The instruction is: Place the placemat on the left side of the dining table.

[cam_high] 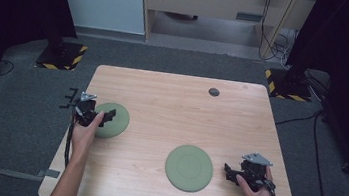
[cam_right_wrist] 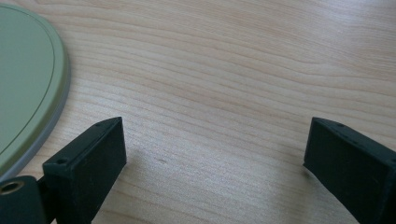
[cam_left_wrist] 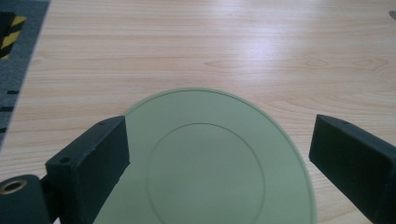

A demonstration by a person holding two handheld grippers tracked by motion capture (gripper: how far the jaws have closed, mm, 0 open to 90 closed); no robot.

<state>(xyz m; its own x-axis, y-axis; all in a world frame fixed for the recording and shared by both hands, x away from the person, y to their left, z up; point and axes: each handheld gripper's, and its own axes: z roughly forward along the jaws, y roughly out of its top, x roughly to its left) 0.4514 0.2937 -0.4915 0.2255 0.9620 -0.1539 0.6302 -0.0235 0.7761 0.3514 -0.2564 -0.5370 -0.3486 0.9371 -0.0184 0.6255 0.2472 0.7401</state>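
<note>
Left gripper [cam_high: 102,118]: at the table's left edge, held in the person's left hand, pointing right over the near-left rim of the left plate; jaws spread wide, pads clear of the plate.
Left plate [cam_high: 112,120]: a flat, round green disc lying on the wooden table [cam_high: 172,102] near its left edge. In the left gripper view the left plate [cam_left_wrist: 205,163] sits between and beyond the two jaws, its left rim passing behind the left jaw, a gap of bare wood before the right jaw.
Key relation: the left plate lies straight ahead of the left gripper and partly inside its open span; being round, it has no long axis, so any rim point serves.
Right plate [cam_high: 189,168]: same green disc, nearer the front and right of centre, well apart from the left plate.
Right gripper [cam_high: 230,171]: near the front right corner, pointing left at the right plate's rim, just beside it but not touching; jaws wide, bare wood between them. In its own view the right plate [cam_right_wrist: 28,84] lies off to the left of the jaws.
Nearer hand: each plate has its own gripper close by.
Judgement: the left gripper looks freed from its plate, not gripping.
</note>
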